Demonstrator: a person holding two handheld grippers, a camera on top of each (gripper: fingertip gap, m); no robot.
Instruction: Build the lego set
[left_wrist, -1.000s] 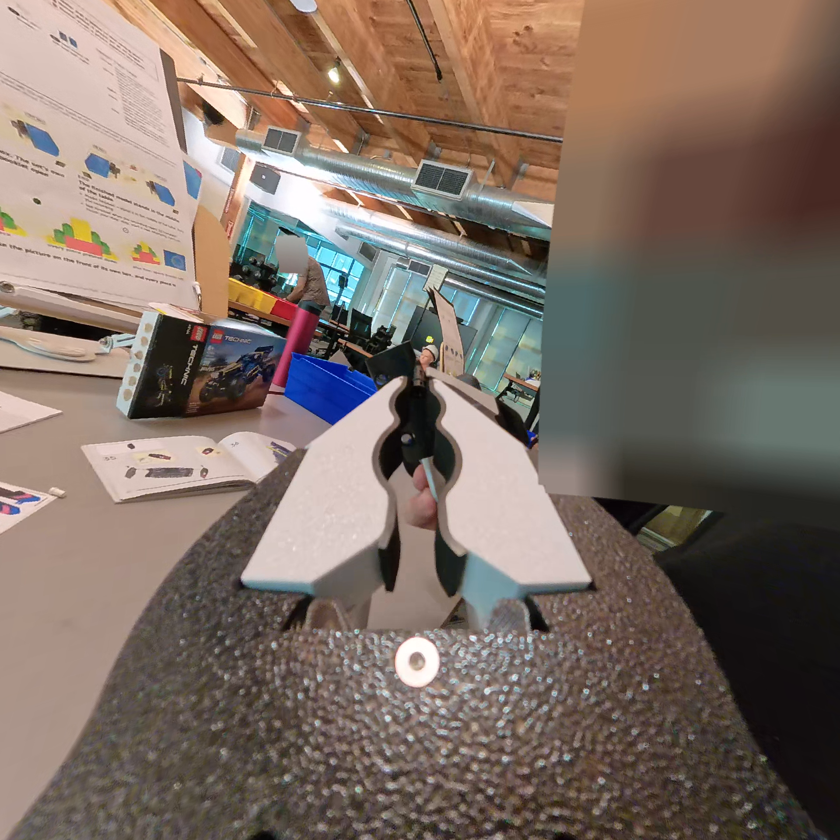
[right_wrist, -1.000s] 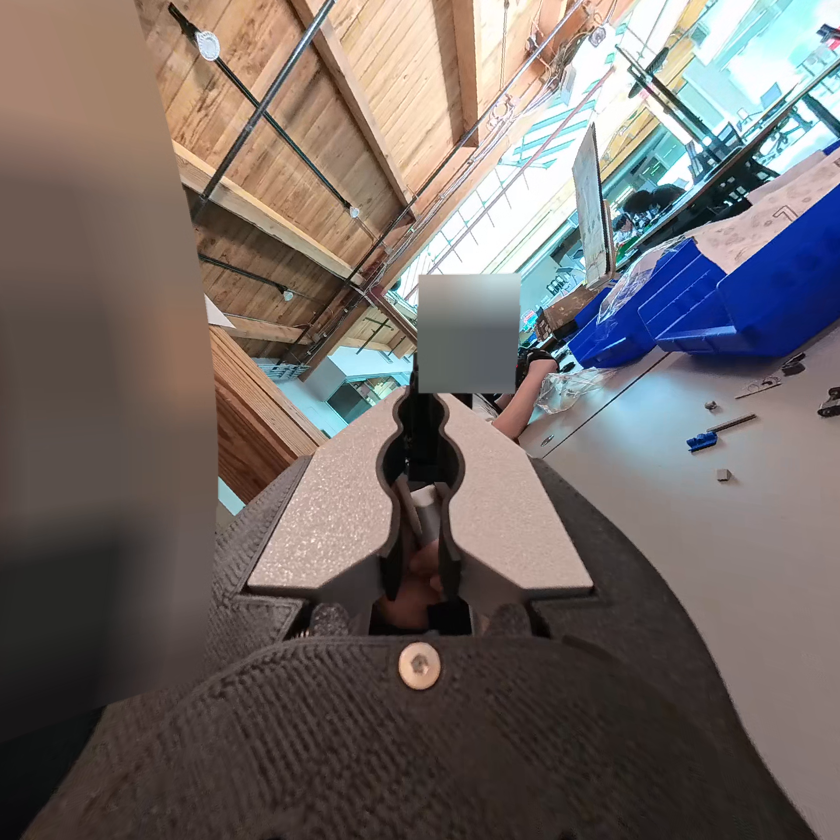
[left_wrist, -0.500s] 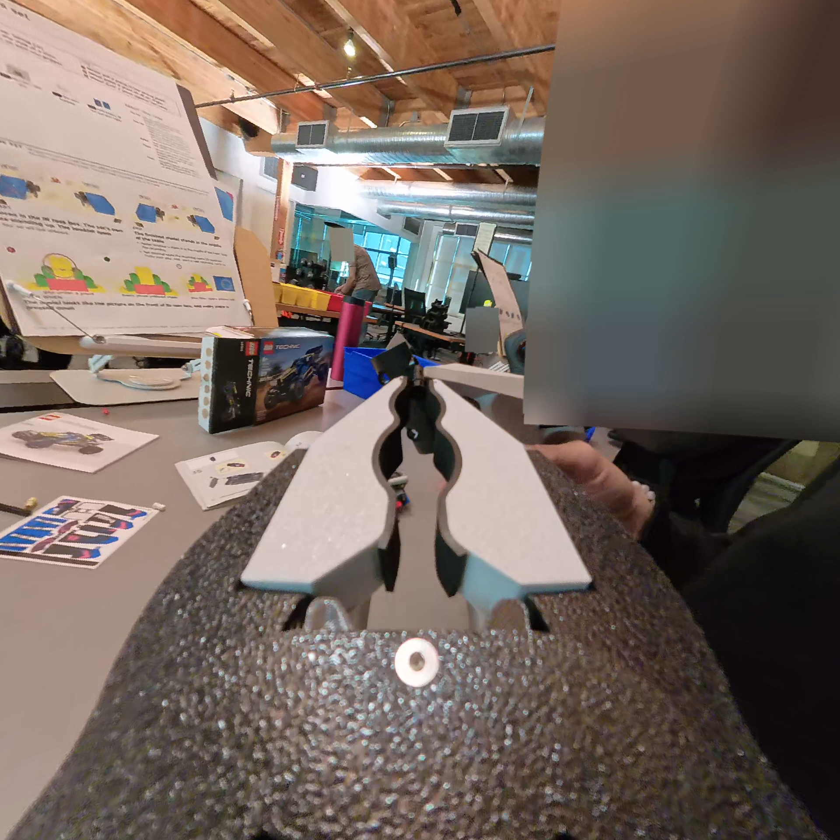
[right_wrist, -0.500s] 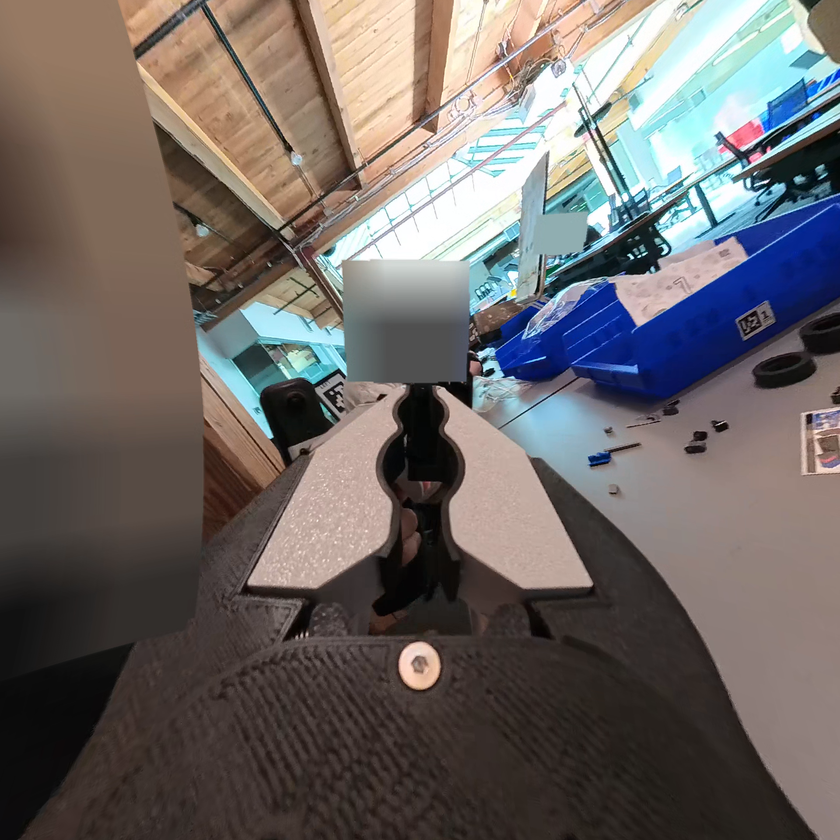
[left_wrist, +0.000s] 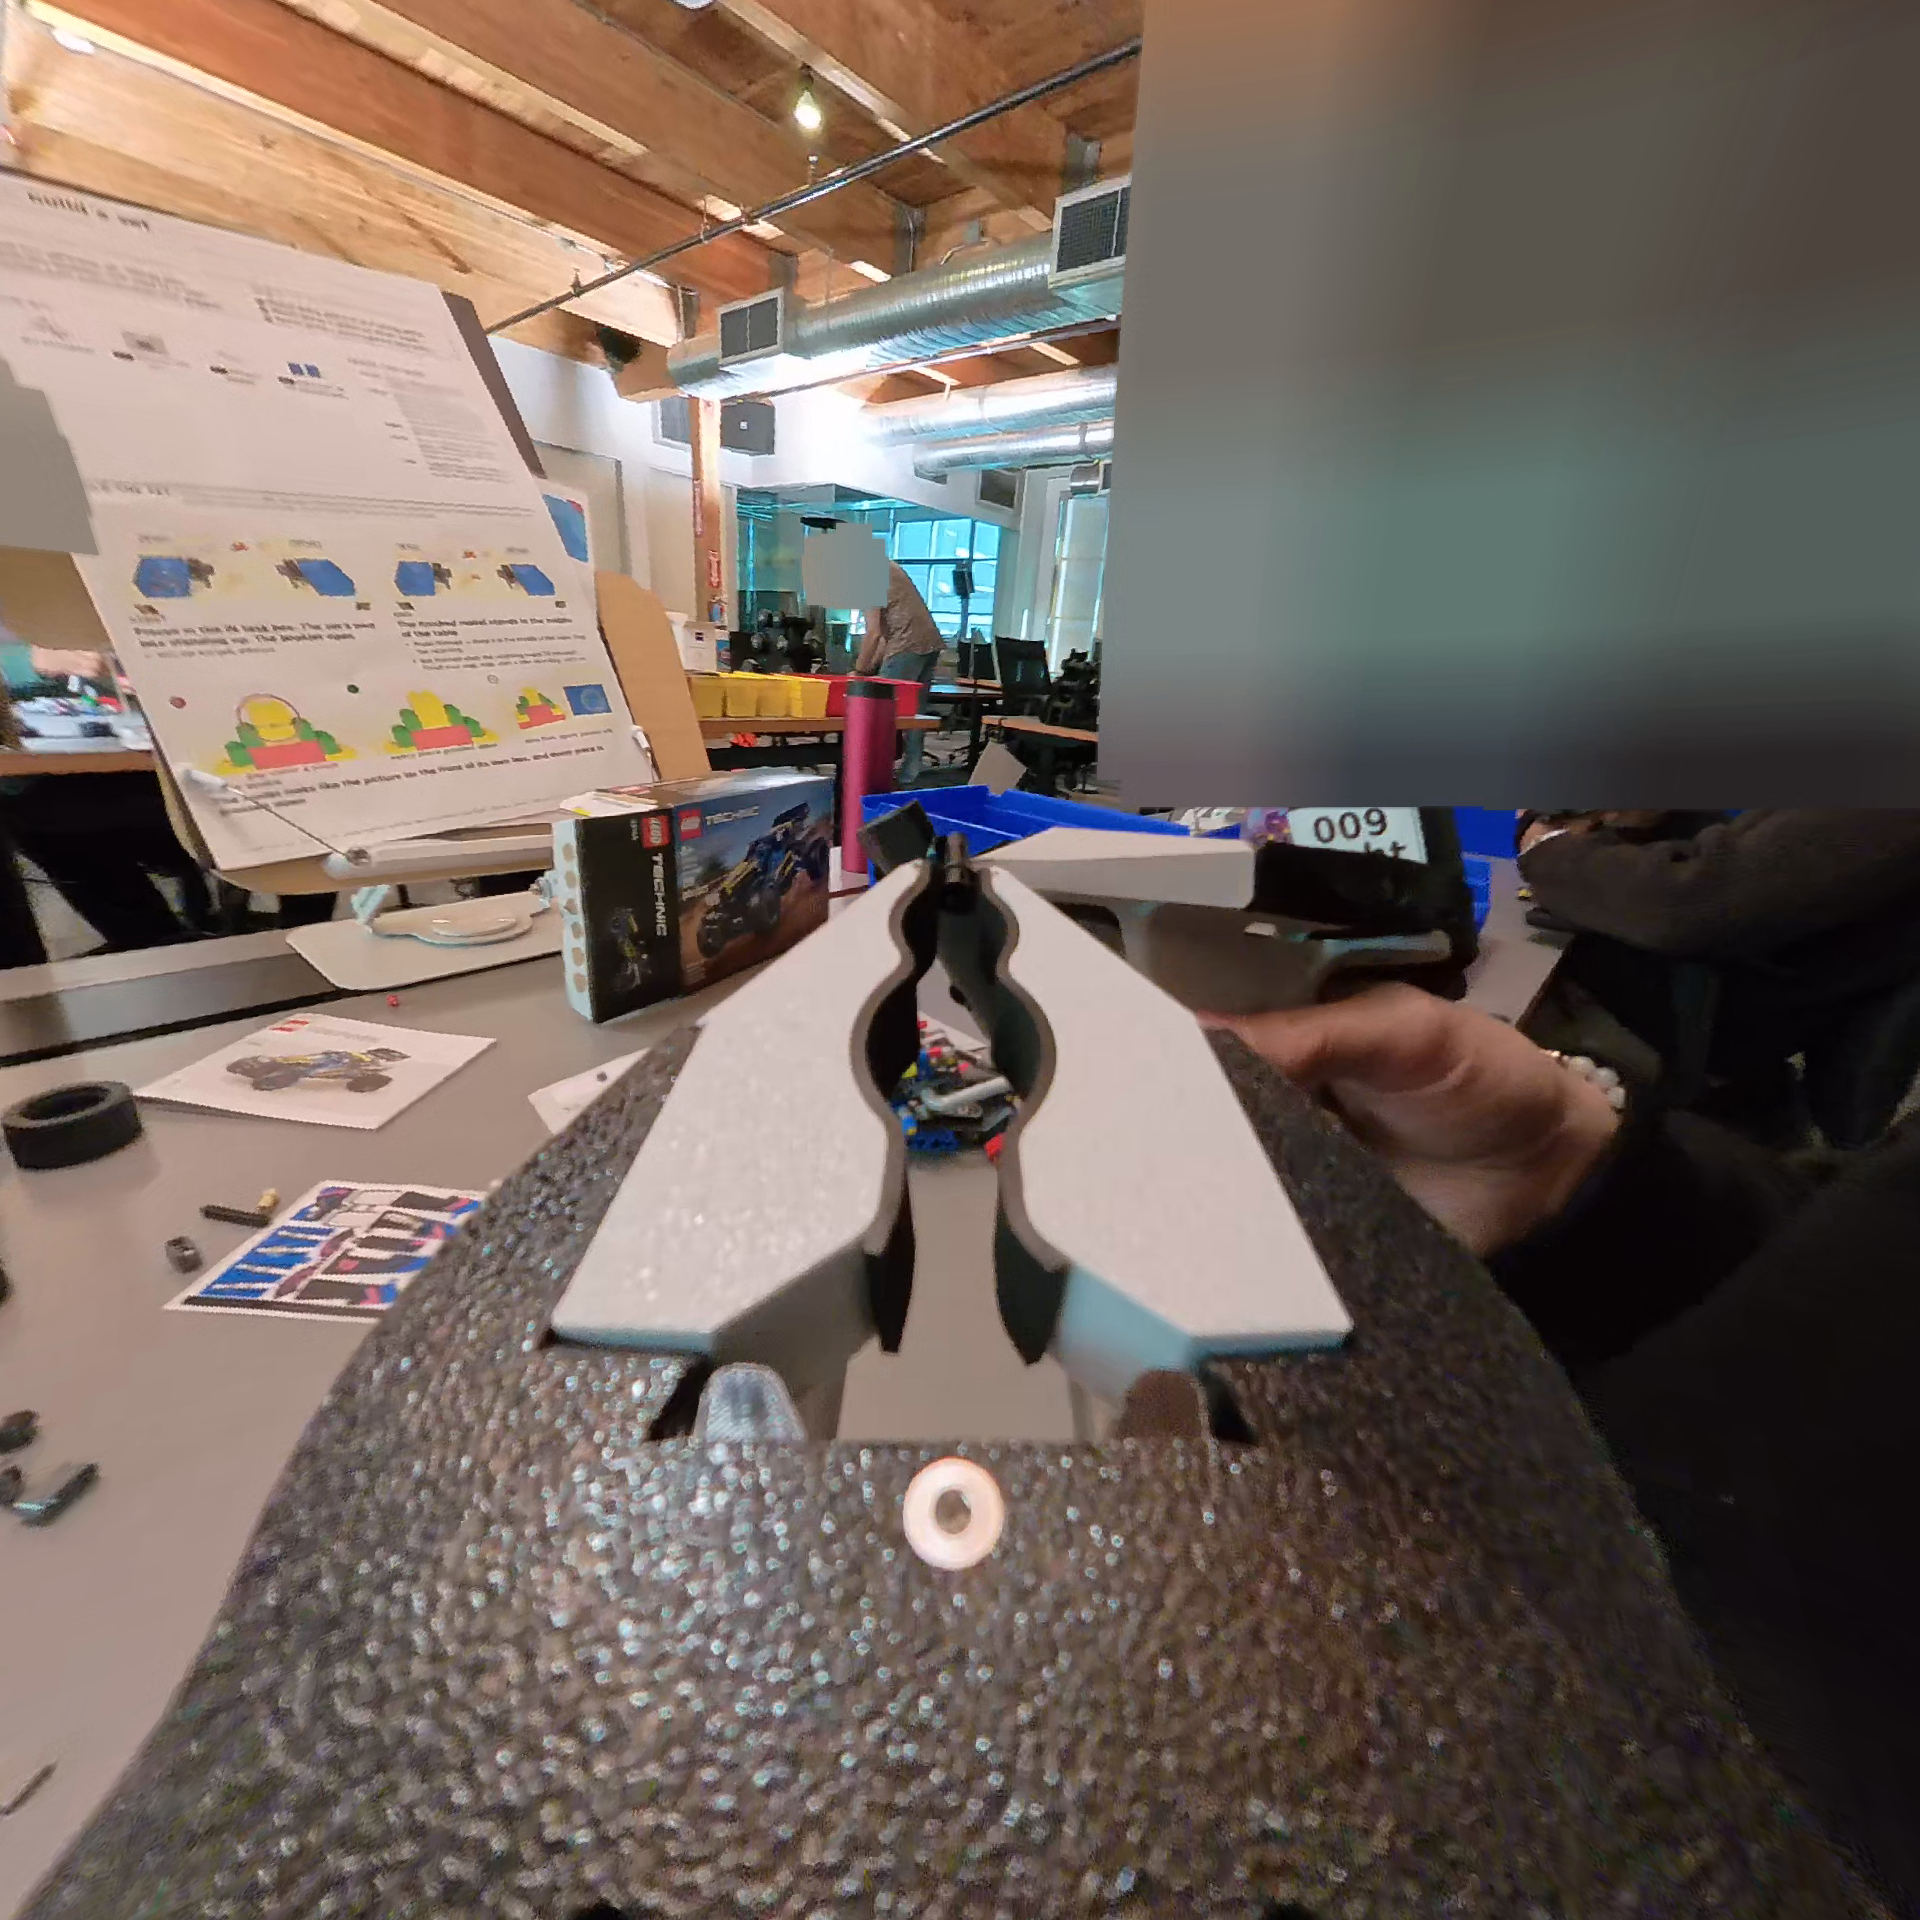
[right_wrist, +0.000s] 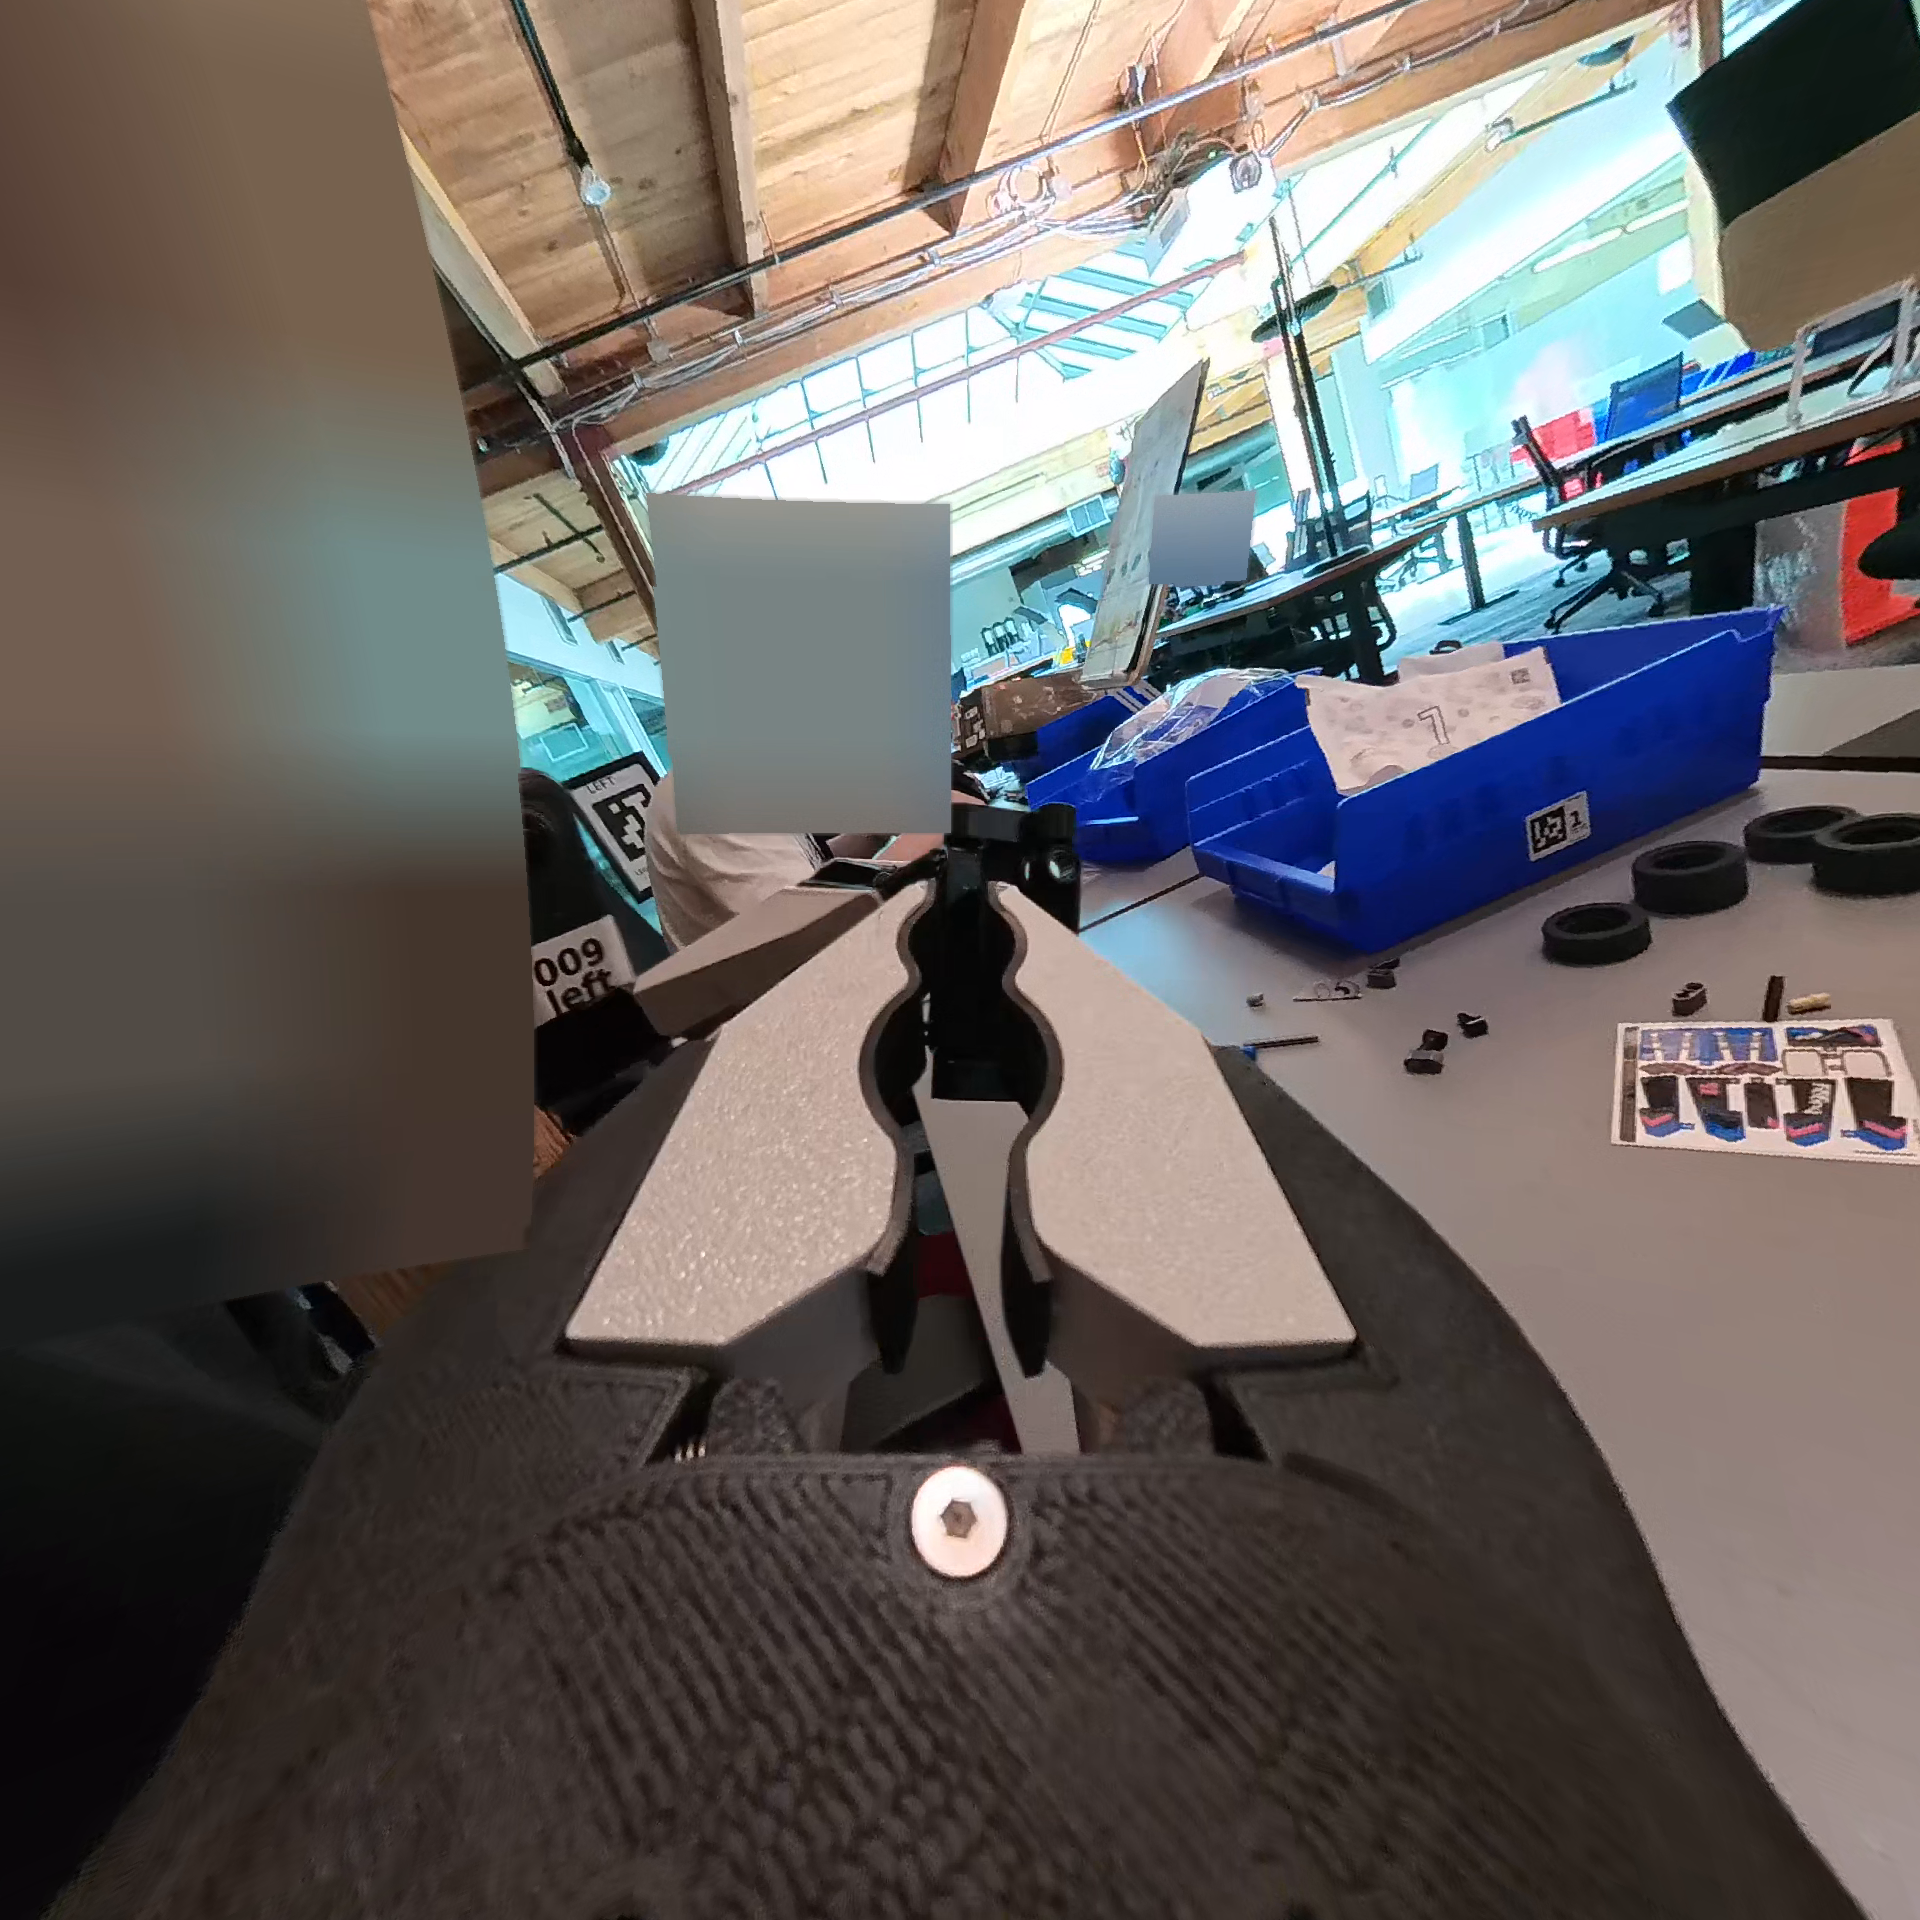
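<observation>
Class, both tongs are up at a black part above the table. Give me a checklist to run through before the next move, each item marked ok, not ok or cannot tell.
1. Right tongs closed on the black part: ok.
2. Left tongs gripping it too: cannot tell; something small and black sits at their tips.
3. Part held up off the grey table: ok.
4. Loose pieces and tyres lying apart from the tongs: ok.
5. Sticker sheet flat on the table, away from the tongs: ok.
</observation>
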